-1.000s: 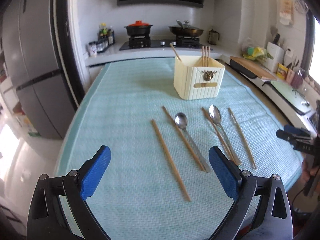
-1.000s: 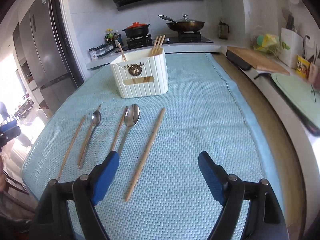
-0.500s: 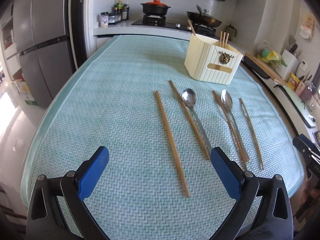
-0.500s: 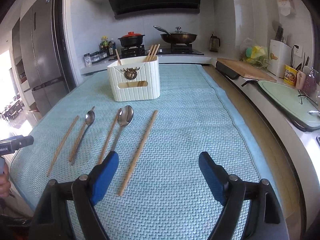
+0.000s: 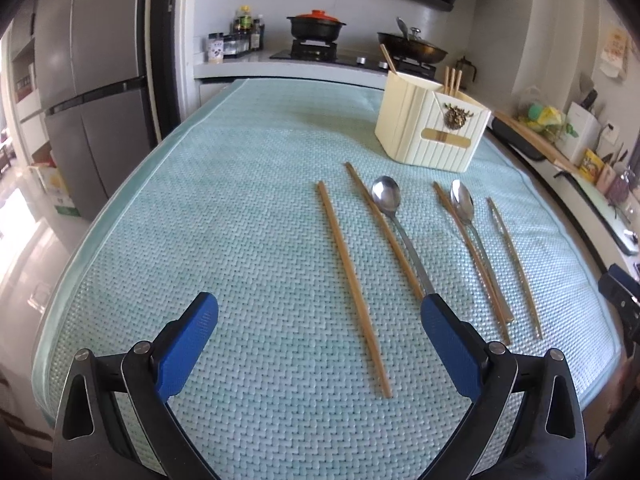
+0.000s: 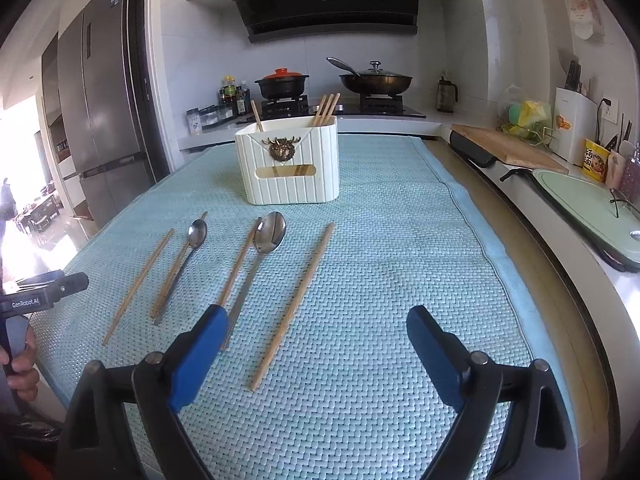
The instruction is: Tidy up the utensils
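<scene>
6 loose utensils lie on the pale blue woven mat (image 5: 200, 220): 4 wooden chopsticks and 2 steel spoons, all just in front of the cream ribbed utensil holder (image 6: 288, 168), which already has some chopsticks standing in it. The left gripper (image 5: 320, 340) hangs wide apart and empty over the leftmost chopstick (image 5: 352, 288). The right gripper (image 6: 316, 344) has just been opening, nothing between its jaws, above the rightmost chopstick (image 6: 296, 304). Best to straddle each stick squarely mid-length and close low against the mat.
</scene>
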Demonstrator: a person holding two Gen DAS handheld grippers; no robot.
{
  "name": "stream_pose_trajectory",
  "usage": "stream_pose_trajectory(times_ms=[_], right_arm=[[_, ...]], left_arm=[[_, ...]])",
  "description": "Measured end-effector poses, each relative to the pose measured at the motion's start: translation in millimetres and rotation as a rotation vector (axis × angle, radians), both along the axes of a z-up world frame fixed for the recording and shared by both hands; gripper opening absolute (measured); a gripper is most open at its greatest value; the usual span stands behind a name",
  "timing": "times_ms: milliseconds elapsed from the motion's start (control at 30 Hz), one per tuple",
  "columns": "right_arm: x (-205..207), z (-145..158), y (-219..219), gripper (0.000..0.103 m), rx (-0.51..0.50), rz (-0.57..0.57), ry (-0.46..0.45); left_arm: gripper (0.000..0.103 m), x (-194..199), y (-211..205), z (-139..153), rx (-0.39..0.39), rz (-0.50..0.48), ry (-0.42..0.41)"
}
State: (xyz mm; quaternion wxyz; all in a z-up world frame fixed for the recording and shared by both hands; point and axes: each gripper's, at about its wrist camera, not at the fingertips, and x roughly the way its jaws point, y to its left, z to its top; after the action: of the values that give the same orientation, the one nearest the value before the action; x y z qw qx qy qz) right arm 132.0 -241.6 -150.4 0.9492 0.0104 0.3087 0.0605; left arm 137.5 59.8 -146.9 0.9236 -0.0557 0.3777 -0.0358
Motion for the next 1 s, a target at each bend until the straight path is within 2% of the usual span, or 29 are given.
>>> stream_pose_trajectory(times_ms=[67,267,467,667,800,1000], right_arm=[[-0.1,-1.4,3.6,0.103,-0.011,0.014,0.001],[0.6,-2.5,9.0,0.103,-0.026,0.044,-0.009],[-7.0,-0.3,13.6,0.103,-0.059,0.077,-0.065],[-7.9,2.0,12.1,0.103,-0.047,0.071,-0.04],[-14.3,10.3,14.5,0.103,-0.097,0.066,-0.084],[-17.9,18.0,15.6,0.103,-0.102,0.044,-0.119]], left_arm=[[0.101,-0.5,-0.7,1.6,-0.014,-0.01,-0.001],[0.102,-4.1,0.4,6.0,-0.05,-0.01,-0.025],[0.102,-7.8,-5.5,8.1,0.027,0.009,-0.06],[0.102,-10.4,-12.5,7.9,0.013,-0.055,-0.055],[0.102,-12.5,-17.4,9.4,0.038,-0.069,-0.064],[0.102,-12.8,-17.3,10.2,0.029,-0.068,-0.068]])
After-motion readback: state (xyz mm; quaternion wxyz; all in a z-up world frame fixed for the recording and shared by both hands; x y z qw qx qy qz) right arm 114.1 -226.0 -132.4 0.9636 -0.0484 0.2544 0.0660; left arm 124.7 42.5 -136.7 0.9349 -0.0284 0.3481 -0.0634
